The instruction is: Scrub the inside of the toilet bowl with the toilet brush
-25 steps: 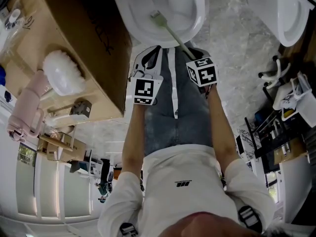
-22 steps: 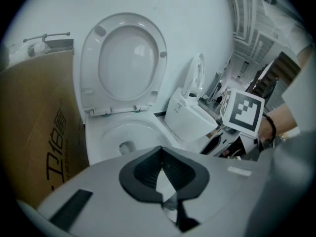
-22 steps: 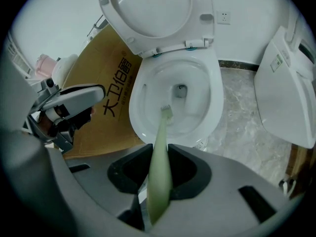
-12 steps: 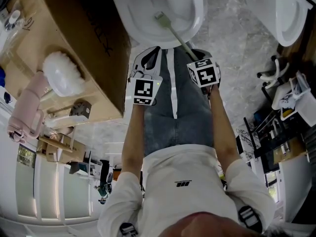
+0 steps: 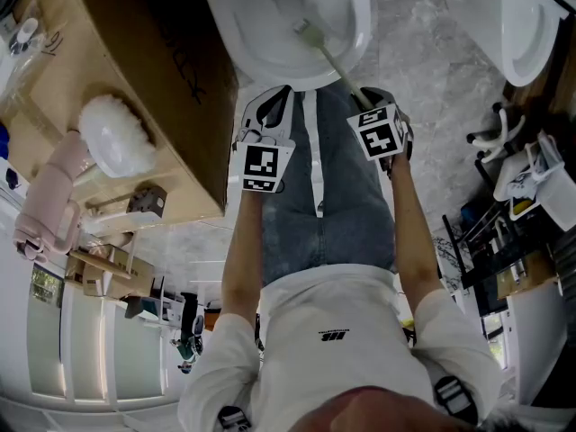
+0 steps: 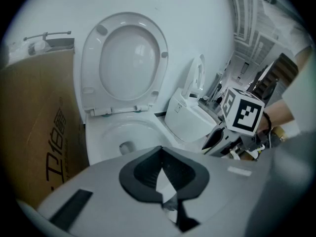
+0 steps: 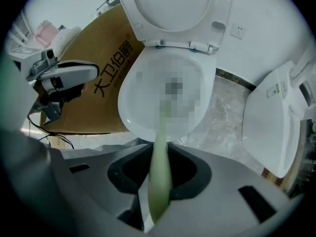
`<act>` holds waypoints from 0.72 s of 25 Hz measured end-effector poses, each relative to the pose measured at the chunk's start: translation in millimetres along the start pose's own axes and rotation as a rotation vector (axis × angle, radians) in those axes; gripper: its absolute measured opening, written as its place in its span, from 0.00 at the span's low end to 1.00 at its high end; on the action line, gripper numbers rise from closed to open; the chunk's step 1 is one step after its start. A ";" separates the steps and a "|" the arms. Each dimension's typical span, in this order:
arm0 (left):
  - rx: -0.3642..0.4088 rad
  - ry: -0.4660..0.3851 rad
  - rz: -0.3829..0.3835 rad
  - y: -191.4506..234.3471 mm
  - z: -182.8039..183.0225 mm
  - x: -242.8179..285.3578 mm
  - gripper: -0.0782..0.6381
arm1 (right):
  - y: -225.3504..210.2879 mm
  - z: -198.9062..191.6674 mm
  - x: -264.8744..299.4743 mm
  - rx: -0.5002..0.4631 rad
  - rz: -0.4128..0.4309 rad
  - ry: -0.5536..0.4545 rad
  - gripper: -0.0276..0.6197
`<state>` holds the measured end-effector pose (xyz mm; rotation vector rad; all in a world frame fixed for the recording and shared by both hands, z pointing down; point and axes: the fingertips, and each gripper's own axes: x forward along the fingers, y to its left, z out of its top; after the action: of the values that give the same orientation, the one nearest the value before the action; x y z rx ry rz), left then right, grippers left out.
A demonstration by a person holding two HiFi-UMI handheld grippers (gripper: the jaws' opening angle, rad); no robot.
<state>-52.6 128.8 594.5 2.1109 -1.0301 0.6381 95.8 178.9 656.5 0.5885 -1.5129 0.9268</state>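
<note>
The white toilet bowl (image 5: 261, 39) lies at the top of the head view, its seat and lid (image 6: 126, 63) raised. A pale green toilet brush (image 5: 312, 36) has its head inside the bowl, right of the drain. Its handle (image 7: 160, 174) runs back between the jaws of my right gripper (image 5: 362, 99), which is shut on it just outside the bowl's front rim. My left gripper (image 5: 267, 104) hangs short of the rim on the left side, jaws closed together with nothing between them (image 6: 161, 176). A mosaic patch hides the brush head in the right gripper view.
A large cardboard box (image 5: 135, 70) stands against the bowl's left side, with a white fluffy object (image 5: 112, 133) on it. A second white toilet (image 5: 531, 16) sits to the right across marble floor (image 5: 432, 70). Cluttered shelving (image 5: 508, 214) lies at the right.
My right gripper has shifted right and slightly toward the bowl, and the brush head has swept rightward inside the bowl. The left gripper has stayed put.
</note>
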 end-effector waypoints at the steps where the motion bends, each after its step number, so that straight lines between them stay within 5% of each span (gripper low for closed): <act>1: -0.001 0.000 0.000 0.4 0.1 0.3 0.12 | -2.6 1.0 -0.9 -0.018 -0.011 0.005 0.18; 18: -0.008 0.006 -0.004 -0.6 6.4 12.3 0.12 | -37.0 17.7 -2.0 -0.230 -0.098 0.038 0.18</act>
<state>-44.4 118.4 598.5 2.1023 -1.0237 0.6368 115.8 143.6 663.1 0.4702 -1.5172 0.6742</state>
